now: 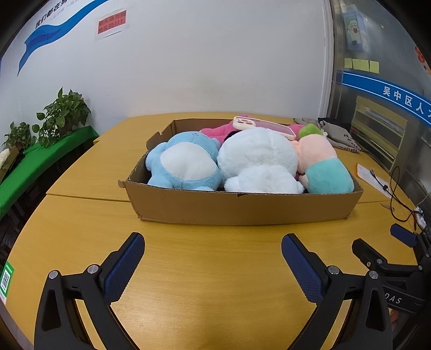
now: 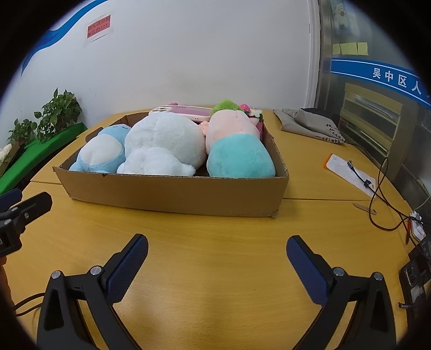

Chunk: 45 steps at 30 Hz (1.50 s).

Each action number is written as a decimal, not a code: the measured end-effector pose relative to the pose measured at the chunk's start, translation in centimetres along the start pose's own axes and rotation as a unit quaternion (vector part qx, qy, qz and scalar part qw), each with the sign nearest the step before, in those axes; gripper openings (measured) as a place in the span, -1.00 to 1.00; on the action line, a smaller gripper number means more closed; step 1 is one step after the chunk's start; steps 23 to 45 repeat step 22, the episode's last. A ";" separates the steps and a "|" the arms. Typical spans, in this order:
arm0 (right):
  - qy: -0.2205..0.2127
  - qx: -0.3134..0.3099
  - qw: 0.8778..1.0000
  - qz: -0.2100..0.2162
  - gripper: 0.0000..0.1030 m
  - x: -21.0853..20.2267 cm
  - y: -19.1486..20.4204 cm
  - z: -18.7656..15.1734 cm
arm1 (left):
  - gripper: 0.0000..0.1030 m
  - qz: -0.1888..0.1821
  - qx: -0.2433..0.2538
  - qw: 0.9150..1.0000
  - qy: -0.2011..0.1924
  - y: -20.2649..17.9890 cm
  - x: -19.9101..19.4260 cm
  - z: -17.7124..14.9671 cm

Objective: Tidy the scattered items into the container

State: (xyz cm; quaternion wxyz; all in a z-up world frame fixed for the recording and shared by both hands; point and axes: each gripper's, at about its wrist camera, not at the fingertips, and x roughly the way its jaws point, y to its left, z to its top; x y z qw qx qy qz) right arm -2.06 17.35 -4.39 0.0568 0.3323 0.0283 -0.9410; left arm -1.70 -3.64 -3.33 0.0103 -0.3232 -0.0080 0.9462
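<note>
An office: wall notices (image 1: 111, 24), sticky notes (image 1: 361, 65), a glass partition's blue signage band (image 1: 388, 94), potted plants (image 1: 64, 113).

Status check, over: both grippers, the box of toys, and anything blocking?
Left gripper open, empty; right gripper open, empty. Plush toys and phone inside cardboard box. Nothing blocking.

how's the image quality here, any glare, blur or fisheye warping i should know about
Left wrist view: sharp, evenly lit; fisheye bows the table edge, black corners. Right wrist view: heavier black vignette, cardboard box and white plush in focus, soft shadow beneath the right gripper; faint reflections on the glass door at right.
</note>
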 end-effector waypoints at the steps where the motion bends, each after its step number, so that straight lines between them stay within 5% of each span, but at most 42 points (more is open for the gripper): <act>1: -0.001 -0.001 1.000 -0.001 0.99 0.0 0.0 0.0 | 1.00 -0.002 0.001 1.000 0.001 -0.1 0.1 0.0; 45: -0.003 0.001 1.000 -0.007 0.99 0.5 0.2 -0.3 | 1.00 0.007 0.010 1.000 0.024 -0.4 0.7 -0.6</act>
